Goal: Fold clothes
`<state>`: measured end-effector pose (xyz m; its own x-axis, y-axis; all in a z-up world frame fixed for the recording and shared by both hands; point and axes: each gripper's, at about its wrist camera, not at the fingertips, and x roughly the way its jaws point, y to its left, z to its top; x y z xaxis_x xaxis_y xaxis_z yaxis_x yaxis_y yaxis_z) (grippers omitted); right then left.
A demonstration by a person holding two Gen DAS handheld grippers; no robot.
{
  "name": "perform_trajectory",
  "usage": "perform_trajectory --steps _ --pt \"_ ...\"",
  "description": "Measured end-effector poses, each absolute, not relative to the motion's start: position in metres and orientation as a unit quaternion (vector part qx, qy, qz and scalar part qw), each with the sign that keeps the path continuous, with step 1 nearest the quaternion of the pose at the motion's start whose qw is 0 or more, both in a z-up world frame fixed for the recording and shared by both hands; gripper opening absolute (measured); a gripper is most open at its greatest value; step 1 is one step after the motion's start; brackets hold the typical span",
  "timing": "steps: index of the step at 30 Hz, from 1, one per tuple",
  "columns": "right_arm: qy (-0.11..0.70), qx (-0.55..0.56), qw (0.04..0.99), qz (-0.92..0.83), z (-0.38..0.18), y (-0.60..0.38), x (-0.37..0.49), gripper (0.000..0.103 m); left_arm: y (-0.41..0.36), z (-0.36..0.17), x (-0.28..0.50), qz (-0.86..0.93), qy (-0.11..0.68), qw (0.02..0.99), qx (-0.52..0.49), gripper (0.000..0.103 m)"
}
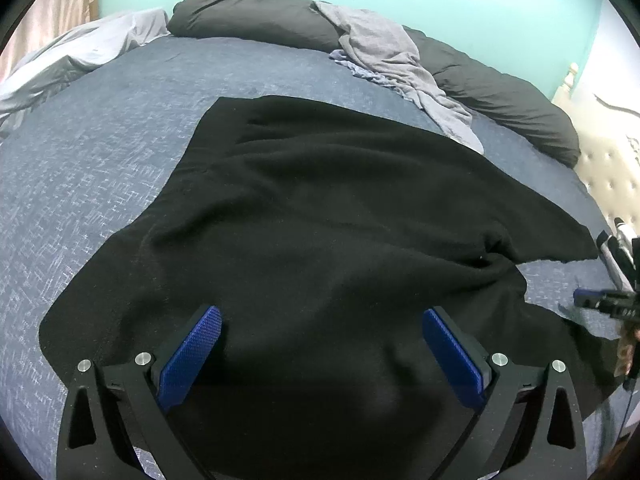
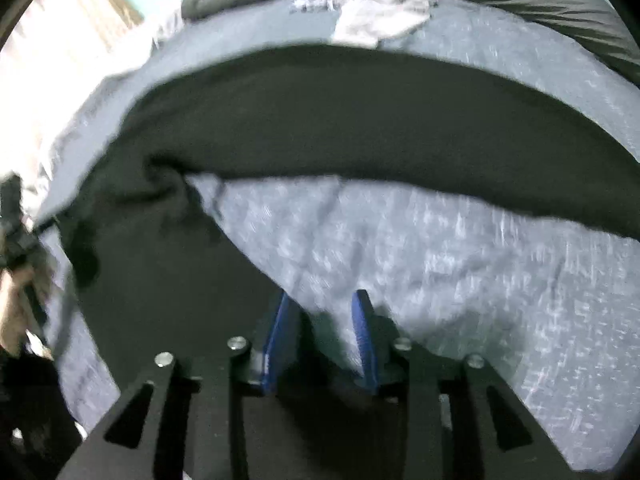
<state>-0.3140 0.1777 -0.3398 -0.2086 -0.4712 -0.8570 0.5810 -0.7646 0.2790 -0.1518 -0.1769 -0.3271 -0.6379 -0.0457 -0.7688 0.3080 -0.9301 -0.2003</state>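
The black garment [image 1: 320, 208] lies spread over the middle of the bed [image 1: 80, 184], its near part under the left gripper [image 1: 322, 344], one sleeve or corner trailing toward the bed's right edge. The left gripper's tongs stand wide apart above the cloth and hold nothing. The right gripper [image 2: 324, 332] has its tongs partly apart; the near edge of the garment lies at them, but the right wrist view is blurred and I cannot tell whether any cloth is caught between them.

The likely trouble: a bunched crease [image 2: 168, 184] sits where the sleeve meets the body, and folding over it would lock the wrinkle in. The dark, soft fabric hides its own edges, so a pinch may take two layers or miss the hem.

A grey garment [image 1: 392, 64] and dark pillows [image 1: 256, 16] lie along the far edge, well apart from the black one; a pale sheet [image 1: 80, 56] sits at the far left corner.
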Motion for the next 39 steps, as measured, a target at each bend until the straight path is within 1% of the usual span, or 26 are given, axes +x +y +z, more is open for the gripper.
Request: perform_trajectory --steps 1,2,7,12,14,16,18,19,25,30,33,35,36,37,38,39 --pt "0.051 0.526 0.348 -0.774 -0.338 0.169 -0.314 0.039 -0.176 -0.327 -0.152 -0.891 0.158 0.100 0.414 0.103" --pt "0.053 0.524 0.358 -0.771 -0.337 0.159 -0.314 0.039 -0.176 -0.327 -0.152 -0.891 0.157 0.101 0.414 0.103" --pt "0.109 0.526 0.397 -0.744 -0.347 0.104 -0.308 0.039 -0.174 -0.328 -0.153 -0.893 0.148 0.100 0.414 0.103" --pt "0.149 0.528 0.401 -0.734 -0.361 0.070 -0.307 0.039 -0.176 -0.329 -0.152 -0.893 0.148 0.097 0.414 0.103" --pt "0.146 0.529 0.405 -0.731 -0.364 0.067 -0.309 0.034 -0.177 -0.328 -0.151 -0.893 0.150 0.097 0.413 0.103" --pt "0.151 0.525 0.410 -0.731 -0.365 0.064 -0.309 0.012 -0.178 -0.328 -0.151 -0.893 0.150 0.098 0.413 0.103" --pt "0.165 0.515 0.411 -0.734 -0.363 0.063 -0.307 0.005 -0.179 -0.329 -0.150 -0.893 0.151 0.099 0.413 0.103" --pt "0.168 0.511 0.412 -0.736 -0.361 0.063 -0.306 0.003 -0.179 -0.329 -0.150 -0.892 0.151 0.099 0.413 0.103" --pt "0.167 0.473 0.386 -0.774 -0.345 0.072 -0.309 0.002 -0.178 -0.329 -0.150 -0.893 0.151 0.100 0.412 0.103" --pt "0.191 0.495 0.372 -0.762 -0.361 0.063 -0.306 0.003 -0.174 -0.330 -0.151 -0.893 0.147 0.096 0.415 0.103" --pt "0.160 0.499 0.361 -0.771 -0.354 0.079 -0.312 0.006 -0.173 -0.329 -0.152 -0.893 0.146 0.094 0.414 0.103" --pt "0.136 0.498 0.350 -0.781 -0.342 0.103 -0.319 0.011 -0.173 -0.328 -0.152 -0.894 0.147 0.093 0.413 0.103" --pt "0.125 0.499 0.347 -0.784 -0.336 0.117 -0.321 0.018 -0.173 -0.328 -0.152 -0.894 0.148 0.093 0.413 0.103" --pt "0.114 0.501 0.344 -0.786 -0.330 0.131 -0.322 0.029 -0.173 -0.328 -0.152 -0.894 0.149 0.092 0.413 0.103" --pt "0.107 0.504 0.341 -0.787 -0.325 0.147 -0.323 0.033 -0.173 -0.327 -0.152 -0.894 0.149 0.092 0.412 0.103" --pt "0.106 0.508 0.338 -0.785 -0.321 0.164 -0.322 0.033 -0.173 -0.327 -0.152 -0.894 0.150 0.091 0.412 0.103"
